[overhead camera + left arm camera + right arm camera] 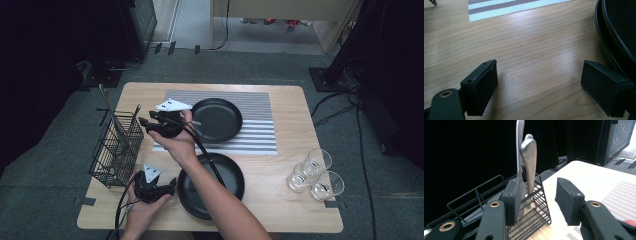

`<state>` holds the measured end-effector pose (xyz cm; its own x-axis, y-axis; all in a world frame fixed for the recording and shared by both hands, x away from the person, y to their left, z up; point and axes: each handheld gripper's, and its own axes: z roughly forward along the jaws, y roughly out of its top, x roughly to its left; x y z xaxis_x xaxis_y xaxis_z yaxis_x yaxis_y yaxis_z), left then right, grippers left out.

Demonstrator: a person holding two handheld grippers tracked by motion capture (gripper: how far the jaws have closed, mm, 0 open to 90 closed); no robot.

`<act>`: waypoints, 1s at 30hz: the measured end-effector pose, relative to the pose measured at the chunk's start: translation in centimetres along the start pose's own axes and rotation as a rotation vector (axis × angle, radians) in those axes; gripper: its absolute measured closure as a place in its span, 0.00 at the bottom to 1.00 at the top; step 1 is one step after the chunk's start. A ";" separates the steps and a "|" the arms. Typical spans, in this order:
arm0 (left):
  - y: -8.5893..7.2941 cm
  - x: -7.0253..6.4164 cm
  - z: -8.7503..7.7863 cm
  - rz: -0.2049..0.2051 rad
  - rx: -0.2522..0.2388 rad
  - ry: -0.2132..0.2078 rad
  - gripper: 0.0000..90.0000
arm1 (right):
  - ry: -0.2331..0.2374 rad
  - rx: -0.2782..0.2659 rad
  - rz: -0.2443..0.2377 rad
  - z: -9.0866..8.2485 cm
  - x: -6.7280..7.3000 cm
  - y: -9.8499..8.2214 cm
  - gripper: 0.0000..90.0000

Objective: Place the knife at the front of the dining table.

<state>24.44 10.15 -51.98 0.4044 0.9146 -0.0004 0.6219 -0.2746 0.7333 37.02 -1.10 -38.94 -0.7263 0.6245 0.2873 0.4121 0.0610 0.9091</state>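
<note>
Cutlery handles (pixel 527 162) stand just beyond right gripper (pixel 539 197), jaws apart, clasping nothing.

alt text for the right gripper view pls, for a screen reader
The right gripper has its two black fingers apart, reaching toward metal cutlery handles that stand upright in a black wire basket at the edge of a wooden table. The handles rise past the inner side of the left finger; contact cannot be told. A striped placemat lies at the right, darkness behind.
</note>
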 end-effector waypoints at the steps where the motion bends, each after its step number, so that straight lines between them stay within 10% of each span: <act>1: 0.0 0.0 0.0 0.000 0.000 0.000 0.16 | 0.002 0.000 0.001 0.1 0.0 0.0 0.62; 30: 0.0 0.0 0.0 0.007 0.000 -0.005 0.16 | 0.049 -0.012 0.021 2.3 0.0 1.2 0.86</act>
<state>24.44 10.13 -51.98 0.4120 0.9112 0.0013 0.6192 -0.2810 0.7332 38.74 0.78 -38.57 -0.7436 0.5867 0.3206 0.4214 0.0389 0.9060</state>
